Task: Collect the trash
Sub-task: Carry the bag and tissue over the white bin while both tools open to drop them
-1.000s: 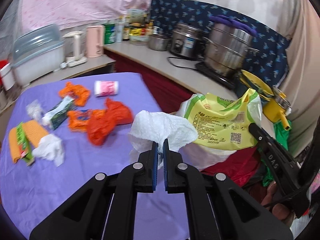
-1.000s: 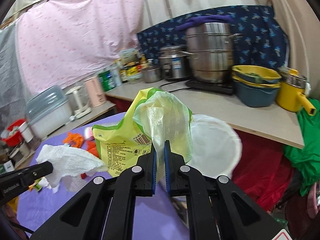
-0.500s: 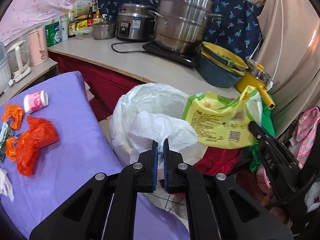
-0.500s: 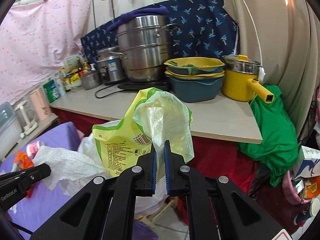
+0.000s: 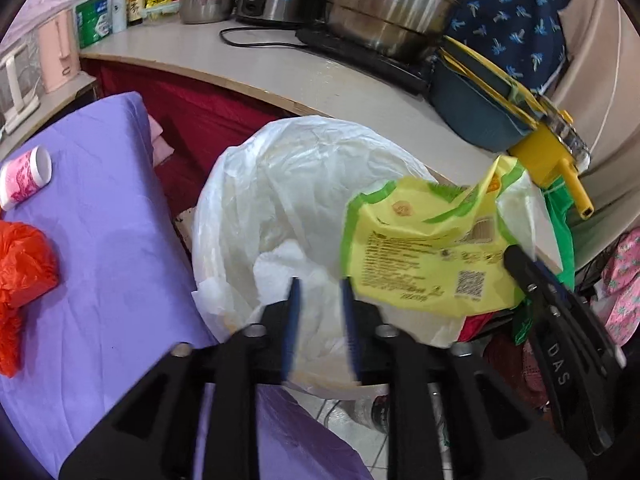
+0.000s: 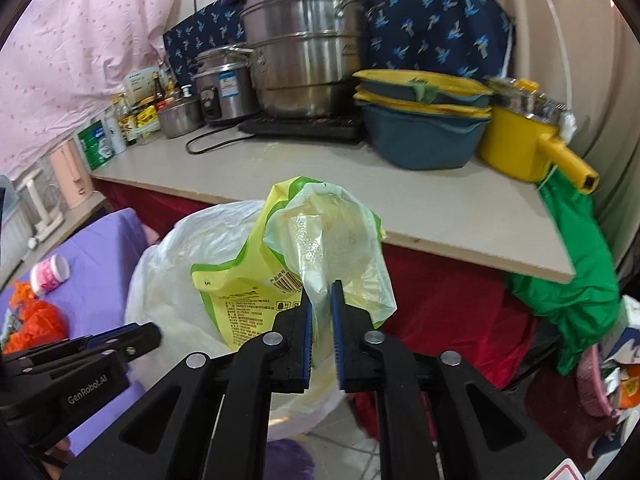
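Observation:
A bin lined with a white plastic bag (image 5: pixel 304 168) stands beside the purple table (image 5: pixel 100 232); it also shows in the right wrist view (image 6: pixel 180 272). My left gripper (image 5: pixel 320 288) is open over the bin's mouth, and a crumpled white paper towel (image 5: pixel 288 268) lies inside the bag just beyond its fingers. My right gripper (image 6: pixel 320 300) has its jaws slightly parted around a yellow-green plastic packaging bag (image 6: pixel 304 248), which still hangs between them over the bin; the bag also shows in the left wrist view (image 5: pixel 432 256).
On the table lie an orange plastic bag (image 5: pixel 24 264) and a pink-patterned cup (image 5: pixel 24 178) on its side. A counter (image 6: pixel 360 184) behind the bin carries steel pots (image 6: pixel 304 40), blue-yellow basins (image 6: pixel 420 120) and a yellow pot (image 6: pixel 524 132). A green bag (image 6: pixel 572 264) hangs at right.
My left gripper has opened and let go of the white paper towel, which now lies in the bin bag. Both grippers moved closer over the bin. My right gripper's jaws have parted slightly.

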`<state>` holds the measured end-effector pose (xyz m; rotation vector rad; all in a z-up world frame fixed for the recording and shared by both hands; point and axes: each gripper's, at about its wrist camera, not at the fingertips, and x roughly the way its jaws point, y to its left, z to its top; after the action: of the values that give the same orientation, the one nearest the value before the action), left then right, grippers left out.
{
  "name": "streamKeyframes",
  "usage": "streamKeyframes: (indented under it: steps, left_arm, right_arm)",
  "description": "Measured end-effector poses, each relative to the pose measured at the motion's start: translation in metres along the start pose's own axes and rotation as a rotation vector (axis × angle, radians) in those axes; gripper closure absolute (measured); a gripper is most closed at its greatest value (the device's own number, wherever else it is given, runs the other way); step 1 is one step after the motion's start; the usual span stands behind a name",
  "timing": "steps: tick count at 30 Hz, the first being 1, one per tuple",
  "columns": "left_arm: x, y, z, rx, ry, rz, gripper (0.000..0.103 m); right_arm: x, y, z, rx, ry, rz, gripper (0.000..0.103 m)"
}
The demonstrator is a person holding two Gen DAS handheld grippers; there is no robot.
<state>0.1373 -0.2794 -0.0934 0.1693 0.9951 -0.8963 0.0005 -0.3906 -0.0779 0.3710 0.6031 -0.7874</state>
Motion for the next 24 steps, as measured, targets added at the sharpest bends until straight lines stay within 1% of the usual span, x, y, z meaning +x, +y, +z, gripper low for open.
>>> streamKeyframes:
  steps: [1,2,3,4,5,7,9,12,15,18,21,24]
  left_arm:
    - [-0.006,0.006,0.001,-0.021,-0.026,0.003,0.055]
    - [-0.013,0.012,0.000,-0.034,-0.055,0.008,0.051]
    - [-0.018,0.016,0.001,-0.042,-0.073,0.020,0.044]
    - [-0.027,0.021,0.001,-0.050,-0.098,0.032,0.041]
    - [-0.032,0.024,0.002,-0.055,-0.109,0.036,0.040]
    - [-0.045,0.032,0.003,-0.073,-0.133,0.046,0.039]
    - [-0.056,0.038,0.004,-0.090,-0.154,0.065,0.038]
    - [-0.076,0.047,0.002,-0.110,-0.191,0.093,0.032]
    - [-0.094,0.056,-0.004,-0.133,-0.221,0.120,0.030]
    - [-0.111,0.065,-0.011,-0.156,-0.239,0.149,0.029]
    - [-0.128,0.076,-0.022,-0.174,-0.260,0.200,0.029]
    - [-0.148,0.094,-0.035,-0.208,-0.275,0.244,0.028]
  right_arm:
    - [0.002,0.001,0.000,0.012,0.005,0.031,0.088]
    - [0.002,0.002,0.000,0.023,0.008,0.062,0.084]
    - [0.002,0.003,0.001,0.033,0.006,0.090,0.080]
    - [0.000,0.006,0.001,0.037,-0.001,0.099,0.077]
    - [-0.003,0.008,0.001,0.036,-0.013,0.103,0.073]
    - [-0.008,0.014,0.003,0.032,-0.026,0.109,0.071]
    - [-0.016,0.020,0.005,0.032,-0.040,0.120,0.067]
    - [-0.031,0.027,0.006,0.026,-0.064,0.137,0.061]
    - [-0.049,0.035,0.008,0.011,-0.091,0.154,0.055]
    - [-0.064,0.044,0.009,-0.003,-0.110,0.172,0.052]
    - [-0.080,0.057,0.007,-0.023,-0.121,0.195,0.049]
    - [-0.093,0.074,0.002,-0.048,-0.126,0.221,0.048]
